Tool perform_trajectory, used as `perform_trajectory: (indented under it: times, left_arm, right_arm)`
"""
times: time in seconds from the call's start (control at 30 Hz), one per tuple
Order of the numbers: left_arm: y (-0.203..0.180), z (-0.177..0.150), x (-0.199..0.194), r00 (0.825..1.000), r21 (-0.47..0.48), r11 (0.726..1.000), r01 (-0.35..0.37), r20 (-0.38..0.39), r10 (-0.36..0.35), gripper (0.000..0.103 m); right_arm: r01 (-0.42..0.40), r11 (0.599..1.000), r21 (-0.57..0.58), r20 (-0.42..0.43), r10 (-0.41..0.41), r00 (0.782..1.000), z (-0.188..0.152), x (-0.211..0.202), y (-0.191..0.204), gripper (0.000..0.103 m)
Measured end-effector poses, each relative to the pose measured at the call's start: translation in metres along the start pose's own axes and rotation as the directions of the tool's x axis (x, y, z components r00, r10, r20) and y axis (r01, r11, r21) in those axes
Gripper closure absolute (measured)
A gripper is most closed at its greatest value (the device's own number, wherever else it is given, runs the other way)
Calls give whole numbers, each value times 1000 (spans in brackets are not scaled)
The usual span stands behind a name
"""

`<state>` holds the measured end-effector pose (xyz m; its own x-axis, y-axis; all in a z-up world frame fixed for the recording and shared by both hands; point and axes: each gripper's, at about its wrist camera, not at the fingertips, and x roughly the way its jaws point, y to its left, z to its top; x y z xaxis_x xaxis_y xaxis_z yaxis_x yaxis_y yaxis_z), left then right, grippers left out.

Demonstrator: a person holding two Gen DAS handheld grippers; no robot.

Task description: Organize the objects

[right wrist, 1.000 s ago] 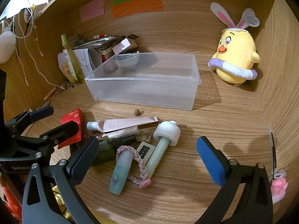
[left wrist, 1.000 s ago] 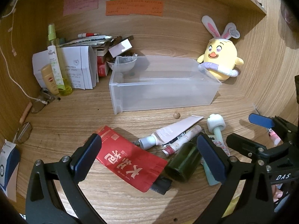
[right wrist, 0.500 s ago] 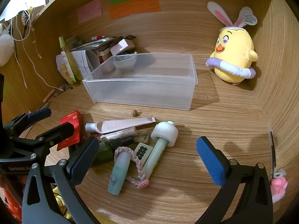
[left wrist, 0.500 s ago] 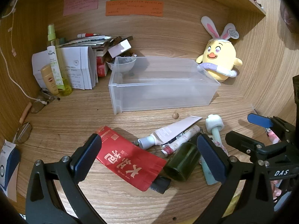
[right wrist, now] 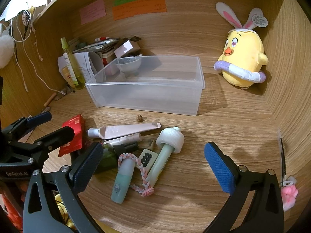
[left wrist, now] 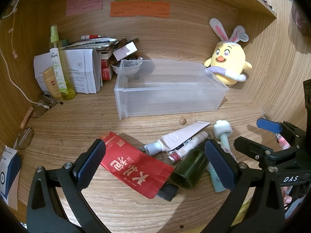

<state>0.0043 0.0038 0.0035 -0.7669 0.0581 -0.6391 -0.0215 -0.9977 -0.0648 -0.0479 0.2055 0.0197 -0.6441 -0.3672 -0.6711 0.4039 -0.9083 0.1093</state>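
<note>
A clear plastic bin (left wrist: 171, 91) (right wrist: 147, 89) stands on the wooden desk, nothing inside it. In front lies a pile: a red packet (left wrist: 134, 163) (right wrist: 72, 136), a pink tube (left wrist: 178, 137) (right wrist: 124, 131), a dark green bottle (left wrist: 189, 168), a mint bottle (right wrist: 122, 178), a pale green tube with white cap (right wrist: 167, 151), a braided band (right wrist: 142, 172) and a mahjong tile (right wrist: 147, 158). My left gripper (left wrist: 155, 163) is open above the red packet. My right gripper (right wrist: 153, 165) is open above the pile.
A yellow chick plush (left wrist: 227, 62) (right wrist: 243, 62) sits at the back right. Papers, boxes and a spray bottle (left wrist: 60, 66) crowd the back left. Glasses (left wrist: 25, 137) lie at the left. A small nut (right wrist: 139, 117) lies before the bin. A pink charm (right wrist: 289, 194) hangs at right.
Both views have shifted slightly; the pile sits a little nearer to the grippers. Both grippers stay open and empty.
</note>
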Motion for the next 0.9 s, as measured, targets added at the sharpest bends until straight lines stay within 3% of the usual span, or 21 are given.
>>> perform_trajectory:
  times: [0.47, 0.67, 0.9]
  left_arm:
    - [10, 4, 7, 998, -20, 998, 54, -14, -55, 0]
    - [29, 7, 8, 1000, -15, 1000, 23, -4, -23, 0]
    - [61, 4, 23, 997, -44, 999, 6, -81, -9, 0]
  right_arm:
    - [14, 1000, -12, -20, -15, 1000, 3, 7, -2, 0]
    - [7, 1000, 20, -48, -6, 999, 5, 13, -18, 0]
    - [29, 996, 89, -83, -21, 996, 4, 26, -44, 1]
